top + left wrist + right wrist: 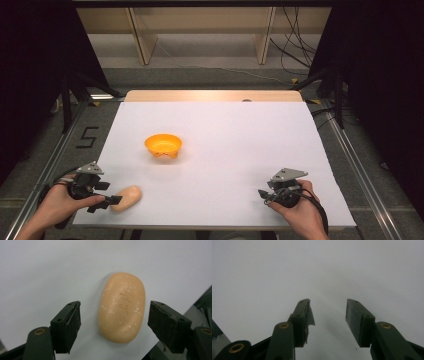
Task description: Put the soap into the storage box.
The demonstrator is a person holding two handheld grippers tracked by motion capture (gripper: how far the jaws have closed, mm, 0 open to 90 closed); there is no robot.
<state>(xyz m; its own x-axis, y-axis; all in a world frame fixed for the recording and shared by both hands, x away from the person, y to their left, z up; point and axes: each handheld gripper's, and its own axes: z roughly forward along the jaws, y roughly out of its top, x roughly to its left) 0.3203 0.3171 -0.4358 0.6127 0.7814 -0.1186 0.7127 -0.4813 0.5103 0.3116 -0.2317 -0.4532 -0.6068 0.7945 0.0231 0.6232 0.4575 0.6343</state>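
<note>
White worktop (220, 150) carries a tan soap bar (121, 307) lying flat between the left claw's (115, 320) spread jaws, positioned for gripping; right claw (327, 322) rests apart, holding nothing.

A pale orange, oval bar of soap (122, 308), flecked with white specks, lies between the spread black jaws of the left gripper (115, 315). Beneath the jaws is a plain white table sheet (240, 150). Beyond them sits a bright orange plastic bowl (163, 145).

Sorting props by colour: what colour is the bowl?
Orange; the bowl shows best in the high view.
</note>
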